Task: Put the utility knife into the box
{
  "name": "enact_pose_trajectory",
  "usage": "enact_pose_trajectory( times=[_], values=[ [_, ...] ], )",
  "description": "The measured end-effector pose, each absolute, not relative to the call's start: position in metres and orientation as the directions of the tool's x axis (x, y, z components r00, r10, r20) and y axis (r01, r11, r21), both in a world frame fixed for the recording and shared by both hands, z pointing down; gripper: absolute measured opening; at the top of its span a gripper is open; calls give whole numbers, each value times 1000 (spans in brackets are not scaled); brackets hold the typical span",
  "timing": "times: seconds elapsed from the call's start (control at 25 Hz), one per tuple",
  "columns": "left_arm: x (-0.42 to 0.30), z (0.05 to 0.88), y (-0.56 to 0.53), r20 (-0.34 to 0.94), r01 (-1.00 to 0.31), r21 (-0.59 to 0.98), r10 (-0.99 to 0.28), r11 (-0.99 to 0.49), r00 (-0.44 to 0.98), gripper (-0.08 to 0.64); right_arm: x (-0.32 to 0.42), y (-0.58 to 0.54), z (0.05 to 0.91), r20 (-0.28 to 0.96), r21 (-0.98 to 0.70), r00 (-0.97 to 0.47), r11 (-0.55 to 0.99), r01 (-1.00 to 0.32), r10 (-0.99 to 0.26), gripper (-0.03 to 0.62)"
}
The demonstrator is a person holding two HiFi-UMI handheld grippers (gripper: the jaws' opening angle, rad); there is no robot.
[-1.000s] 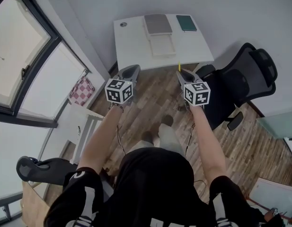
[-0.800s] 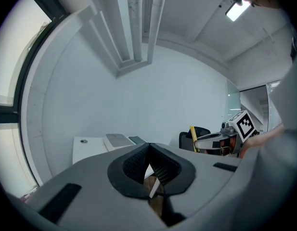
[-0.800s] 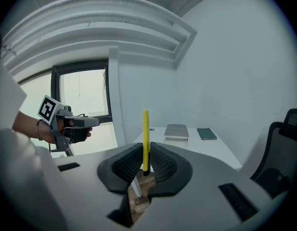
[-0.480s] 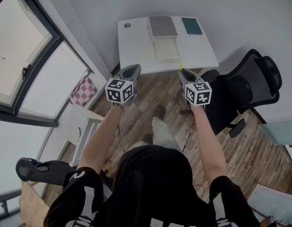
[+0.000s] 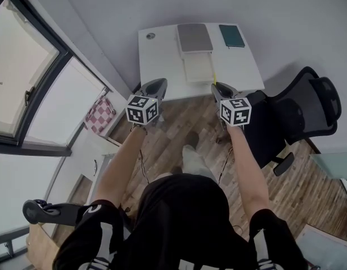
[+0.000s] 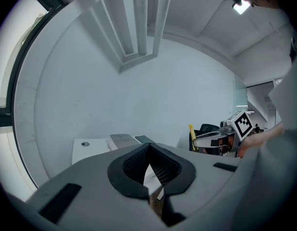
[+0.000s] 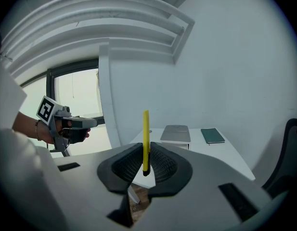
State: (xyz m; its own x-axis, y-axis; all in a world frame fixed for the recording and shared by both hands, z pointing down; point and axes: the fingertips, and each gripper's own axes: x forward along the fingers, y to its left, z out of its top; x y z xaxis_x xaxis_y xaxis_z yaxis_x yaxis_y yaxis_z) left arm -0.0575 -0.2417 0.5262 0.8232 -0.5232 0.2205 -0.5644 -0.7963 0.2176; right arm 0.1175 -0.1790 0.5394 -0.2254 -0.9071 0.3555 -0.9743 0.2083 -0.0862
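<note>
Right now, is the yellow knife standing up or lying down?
Standing up. The yellow knife points straight up, pinched in the right gripper.

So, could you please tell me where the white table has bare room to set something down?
The table's left side is bare, between the small round fitting at the far corner and the box. Another free patch lies right of the box, in front of the green notebook. The far middle and right, with box and notebook, are crowded.

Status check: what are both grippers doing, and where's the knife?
Right hand-held gripper shut on utility knife. Left hand-held gripper shut, empty. Box on table ahead, nothing blocking.
</note>
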Motion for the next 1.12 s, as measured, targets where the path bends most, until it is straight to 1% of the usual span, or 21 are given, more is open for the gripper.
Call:
enact_pose_trajectory(
  times=[0.36, 0.64, 1.12],
  values=[
    [-6, 523, -312, 244, -573, 201, -526, -795, 815, 25, 170, -252, 542, 361, -113, -244, 218, -969, -900, 64],
    [19, 518, -354, 267, -590, 176, -539, -788, 799, 25, 196, -297, 546, 364, -141, -276, 240, -961, -890, 64],
    [28, 524, -403, 264, -640, 178, -590, -748, 763, 25, 213, -353, 552, 361, -143, -331, 298, -944, -872, 64]
  ],
)
